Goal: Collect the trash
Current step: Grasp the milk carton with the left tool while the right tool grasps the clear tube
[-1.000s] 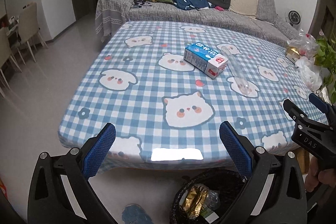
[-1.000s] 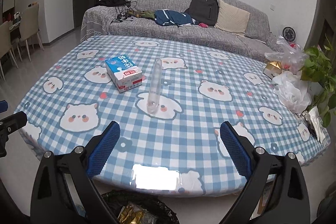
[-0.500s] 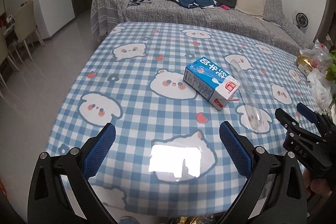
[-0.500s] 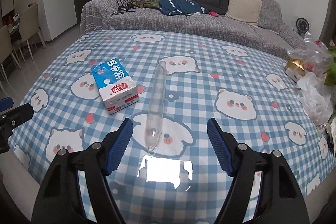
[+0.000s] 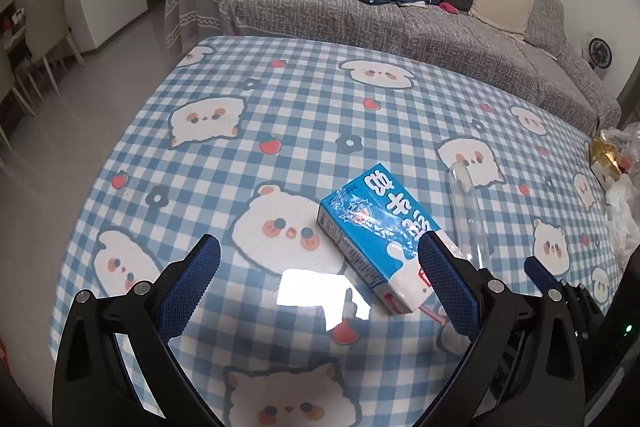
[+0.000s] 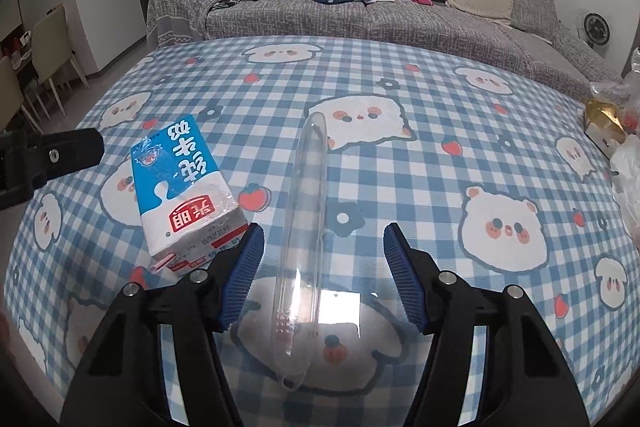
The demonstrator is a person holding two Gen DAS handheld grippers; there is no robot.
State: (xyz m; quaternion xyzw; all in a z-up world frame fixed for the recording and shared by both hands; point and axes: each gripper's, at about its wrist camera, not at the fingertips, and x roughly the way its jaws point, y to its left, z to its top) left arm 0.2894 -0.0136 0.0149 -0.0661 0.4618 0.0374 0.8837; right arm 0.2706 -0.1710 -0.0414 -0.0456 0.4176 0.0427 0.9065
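1. The clear plastic tube [image 6: 302, 247] lies flat on the table [image 6: 420, 115], lengthwise away from the right wrist camera. Its near end sits between the right tongs [image 6: 323, 267], so they can pinch it across its narrow width.
2. The right tongs are closing with the tube between them. The pads do not yet press on it, and a gap shows on each side.
3. The milk carton [image 5: 380, 239] lies on its side just left of the tube, near it but apart, with a pink straw at its near end. Lying flat, it offers its broad faces to a sideways grip.
4. The left tongs [image 5: 318, 281] stand wide open and empty. The right pad sits in front of the carton's near corner, so the carton is only partly between them. They look set to take it.
5. Crumpled bags [image 6: 628, 163] at the table's right edge are well apart from both tongs, probably later work.
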